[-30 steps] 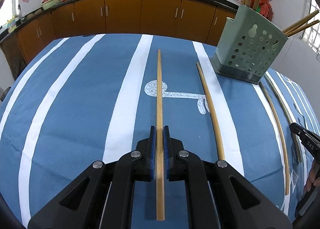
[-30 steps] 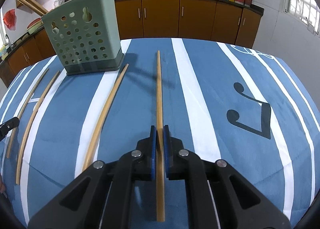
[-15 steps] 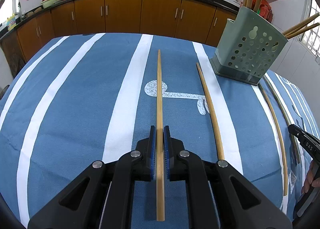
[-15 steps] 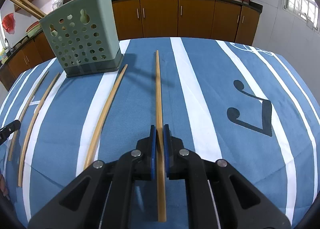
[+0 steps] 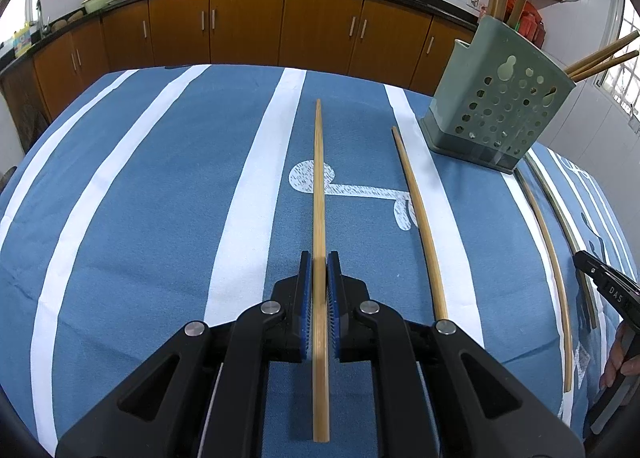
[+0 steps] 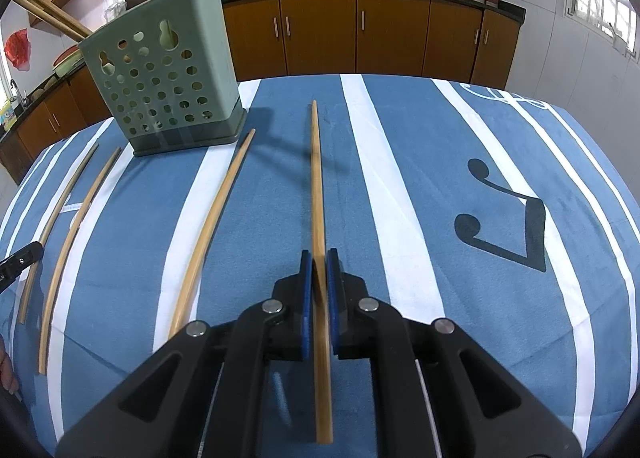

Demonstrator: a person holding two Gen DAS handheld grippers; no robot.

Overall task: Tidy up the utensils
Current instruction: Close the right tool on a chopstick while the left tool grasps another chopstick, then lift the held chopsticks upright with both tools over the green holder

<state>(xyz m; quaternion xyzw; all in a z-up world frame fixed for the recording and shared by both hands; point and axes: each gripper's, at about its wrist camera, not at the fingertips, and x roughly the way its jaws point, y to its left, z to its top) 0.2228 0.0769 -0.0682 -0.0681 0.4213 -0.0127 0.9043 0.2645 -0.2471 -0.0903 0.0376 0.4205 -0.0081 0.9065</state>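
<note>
My left gripper (image 5: 319, 258) is shut on a long bamboo chopstick (image 5: 319, 186) that points forward over the blue striped tablecloth. My right gripper (image 6: 319, 258) is shut on another bamboo chopstick (image 6: 317, 178), also pointing forward. A green perforated utensil holder (image 5: 496, 106) stands at the right in the left wrist view and at the left in the right wrist view (image 6: 168, 86), with several chopsticks standing in it. Loose chopsticks lie on the cloth: one (image 5: 420, 218) beside my left gripper, the same one (image 6: 212, 226) left of my right gripper.
Two more chopsticks (image 6: 76, 226) lie left of the holder near the table edge; they also show in the left wrist view (image 5: 548, 258). Wooden cabinets (image 5: 240, 30) and a counter with woks stand behind the table. The other gripper's tip (image 5: 604, 286) shows at the right.
Both grippers have risen slightly with their chopsticks; the right chopstick has tilted a little in the jaws. The loose chopsticks and holder have not moved.
</note>
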